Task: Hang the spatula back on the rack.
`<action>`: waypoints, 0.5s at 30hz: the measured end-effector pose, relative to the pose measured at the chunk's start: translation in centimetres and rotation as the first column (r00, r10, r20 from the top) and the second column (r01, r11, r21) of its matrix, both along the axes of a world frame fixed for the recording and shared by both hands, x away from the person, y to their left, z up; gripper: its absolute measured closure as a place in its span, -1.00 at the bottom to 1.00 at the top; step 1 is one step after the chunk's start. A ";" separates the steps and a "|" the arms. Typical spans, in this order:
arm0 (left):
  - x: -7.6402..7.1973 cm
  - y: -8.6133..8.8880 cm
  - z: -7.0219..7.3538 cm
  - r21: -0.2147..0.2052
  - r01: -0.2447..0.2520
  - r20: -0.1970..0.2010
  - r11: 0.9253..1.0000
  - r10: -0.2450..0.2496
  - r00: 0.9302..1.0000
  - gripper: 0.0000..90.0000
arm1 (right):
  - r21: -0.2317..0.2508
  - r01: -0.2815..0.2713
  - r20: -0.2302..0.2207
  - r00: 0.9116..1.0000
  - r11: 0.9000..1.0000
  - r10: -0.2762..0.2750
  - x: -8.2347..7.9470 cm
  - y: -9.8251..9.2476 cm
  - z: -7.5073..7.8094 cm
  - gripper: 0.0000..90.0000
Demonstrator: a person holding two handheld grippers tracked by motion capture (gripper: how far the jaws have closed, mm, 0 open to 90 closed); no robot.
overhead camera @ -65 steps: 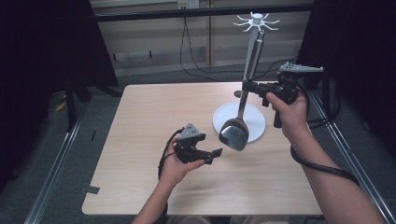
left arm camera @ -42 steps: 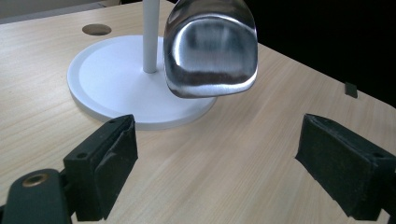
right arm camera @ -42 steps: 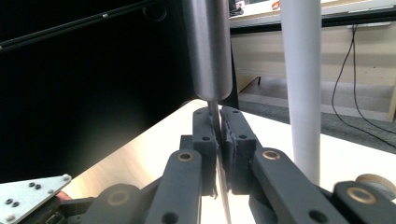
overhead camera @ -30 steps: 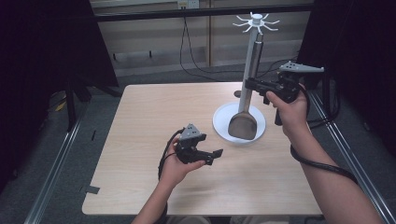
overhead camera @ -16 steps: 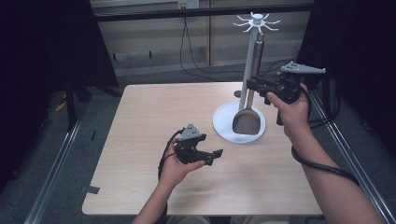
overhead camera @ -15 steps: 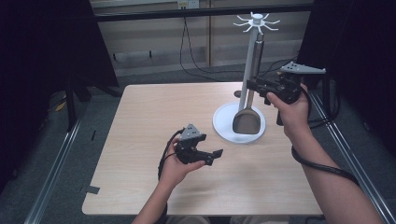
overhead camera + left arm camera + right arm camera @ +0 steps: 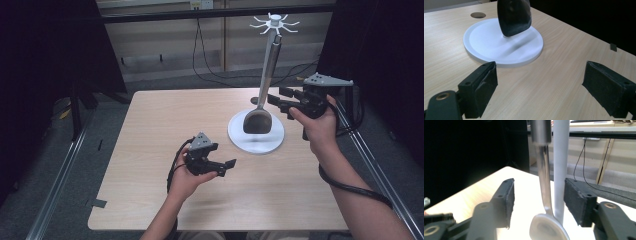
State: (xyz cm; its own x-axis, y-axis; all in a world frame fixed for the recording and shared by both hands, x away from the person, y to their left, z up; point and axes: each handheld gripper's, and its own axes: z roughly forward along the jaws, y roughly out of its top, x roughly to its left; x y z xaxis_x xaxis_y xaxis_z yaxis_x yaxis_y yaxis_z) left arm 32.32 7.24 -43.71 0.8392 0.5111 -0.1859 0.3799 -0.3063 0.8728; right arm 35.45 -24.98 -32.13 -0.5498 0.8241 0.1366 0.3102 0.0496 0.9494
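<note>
One metal ladle point(image 7: 260, 112) with a dark bowl hangs beside the white post of a hook stand point(image 7: 270, 60), over its round white base point(image 7: 256, 139). The right gripper point(image 7: 277, 100) is wide open, its padded jaws either side of handle and post, gripping nothing. The left gripper point(image 7: 227, 167) gapes empty over the pale wood-grain table point(image 7: 165, 125), the base just ahead.
</note>
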 end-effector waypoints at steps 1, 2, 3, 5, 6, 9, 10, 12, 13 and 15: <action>0.0 0.0 0.0 0.000 0.000 0.000 1.000 0.000 1.000 -0.73 | -0.005 -0.004 -0.004 1.000 1.000 0.004 -0.2 0.0 -0.2 -0.15; 0.0 0.0 0.0 0.002 0.001 0.001 1.000 -0.001 1.000 -0.73 | -0.012 -0.005 -0.009 1.000 1.000 0.005 -0.4 0.1 -0.4 -0.18; 0.0 0.0 0.0 -0.001 0.000 0.002 1.000 0.000 1.000 -0.73 | -0.012 -0.005 -0.009 1.000 1.000 0.005 -0.4 0.1 -0.4 -0.18; -0.1 -0.1 0.0 0.000 0.000 0.002 1.000 0.000 1.000 -0.73 | -0.042 -0.017 -0.016 1.000 0.999 0.016 -0.7 0.1 -0.7 -0.23; -0.1 0.0 0.0 0.005 -0.002 0.001 1.000 0.002 1.000 -0.73 | -0.065 -0.018 -0.018 1.000 0.998 0.017 -1.0 0.1 -1.0 -0.24; 0.0 0.0 0.0 0.002 -0.006 0.000 1.000 0.006 1.000 -0.73 | -0.091 -0.024 -0.020 1.000 0.996 0.022 -2.0 -0.1 -1.7 -0.30; 0.0 0.0 0.0 0.002 -0.006 0.000 1.000 0.006 1.000 -0.73 | -0.091 -0.024 -0.020 1.000 0.996 0.022 -2.0 -0.1 -1.7 -0.30; 0.0 0.1 0.0 0.002 -0.004 -0.001 1.000 0.004 1.000 -0.73 | -0.104 -0.036 -0.021 0.999 0.994 0.034 -2.7 -0.2 -2.0 -0.33; 0.0 0.1 0.0 0.002 -0.004 -0.001 1.000 0.004 1.000 -0.73 | -0.104 -0.036 -0.021 0.999 0.994 0.034 -2.7 -0.2 -2.0 -0.33; -0.1 0.0 0.0 0.007 -0.010 0.002 1.000 0.010 1.000 -0.73 | -0.115 -0.042 -0.021 0.999 0.992 0.040 -3.3 -0.3 -2.4 -0.35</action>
